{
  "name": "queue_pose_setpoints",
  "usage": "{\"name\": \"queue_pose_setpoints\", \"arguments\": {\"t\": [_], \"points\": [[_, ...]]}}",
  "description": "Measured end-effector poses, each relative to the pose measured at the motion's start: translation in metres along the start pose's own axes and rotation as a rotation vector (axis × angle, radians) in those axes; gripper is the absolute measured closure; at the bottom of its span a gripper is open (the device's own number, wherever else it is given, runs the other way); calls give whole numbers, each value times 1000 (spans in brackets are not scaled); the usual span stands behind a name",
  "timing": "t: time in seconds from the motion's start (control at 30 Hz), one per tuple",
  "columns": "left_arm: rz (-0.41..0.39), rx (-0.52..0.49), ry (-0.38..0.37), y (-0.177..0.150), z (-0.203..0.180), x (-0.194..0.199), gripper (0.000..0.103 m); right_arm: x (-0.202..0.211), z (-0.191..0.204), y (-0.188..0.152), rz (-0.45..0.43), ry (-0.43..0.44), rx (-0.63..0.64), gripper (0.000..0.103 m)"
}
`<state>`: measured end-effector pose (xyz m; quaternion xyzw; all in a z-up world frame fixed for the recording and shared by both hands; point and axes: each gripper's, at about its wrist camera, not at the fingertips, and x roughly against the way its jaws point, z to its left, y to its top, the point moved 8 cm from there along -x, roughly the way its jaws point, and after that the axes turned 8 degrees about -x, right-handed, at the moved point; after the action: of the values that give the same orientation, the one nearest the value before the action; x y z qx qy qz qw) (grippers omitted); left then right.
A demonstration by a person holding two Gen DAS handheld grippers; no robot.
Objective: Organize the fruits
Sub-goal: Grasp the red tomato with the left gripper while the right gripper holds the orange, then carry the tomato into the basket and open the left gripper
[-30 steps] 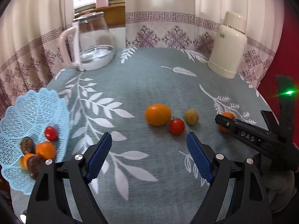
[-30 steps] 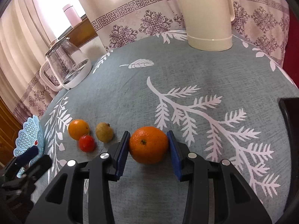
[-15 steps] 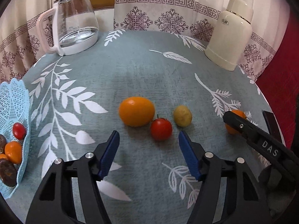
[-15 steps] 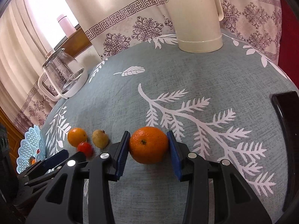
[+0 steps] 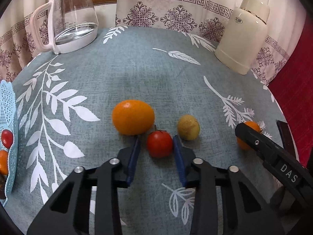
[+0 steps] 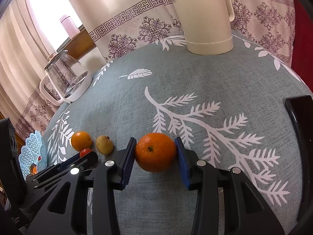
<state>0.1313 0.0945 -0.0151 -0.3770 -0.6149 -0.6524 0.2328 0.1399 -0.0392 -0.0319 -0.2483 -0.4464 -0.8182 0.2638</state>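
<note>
While the tomato (image 5: 159, 144) is bracketed by the left gripper (image 5: 157, 144), jaws open w/ gaps, the orange (image 6: 156, 152) is clamped by the right gripper (image 6: 156, 145) nr the table's (image 5: 137, 74) right edge; the basket (image 5: 7, 117) sits at its left edge.

Table (image 5: 137, 74) centre bare between glass kettle (image 5: 72, 19) and cream flask (image 5: 244, 35). Big orange fruit (image 5: 133, 117) and yellowish fruit (image 5: 188, 126) crowd tomato (image 5: 159, 144) closely. Blue basket (image 5: 7, 117) at left edge.
</note>
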Motion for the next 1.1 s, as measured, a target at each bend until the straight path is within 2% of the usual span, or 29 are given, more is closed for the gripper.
{"name": "queue_pose_setpoints", "arguments": {"t": [0.33, 0.6, 0.8, 1.1], "points": [[-3, 6, -4, -15, 3, 19, 75, 4, 3, -1, -14, 17, 15, 62], [-50, 6, 32, -17, 13, 50, 75, 8, 8, -2, -23, 43, 26, 62], [-86, 29, 69, -13, 29, 71, 75, 10, 13, -3, -27, 54, 39, 62], [-145, 79, 174, -11, 76, 104, 75, 11, 15, -4, -30, 61, 50, 62]]}}
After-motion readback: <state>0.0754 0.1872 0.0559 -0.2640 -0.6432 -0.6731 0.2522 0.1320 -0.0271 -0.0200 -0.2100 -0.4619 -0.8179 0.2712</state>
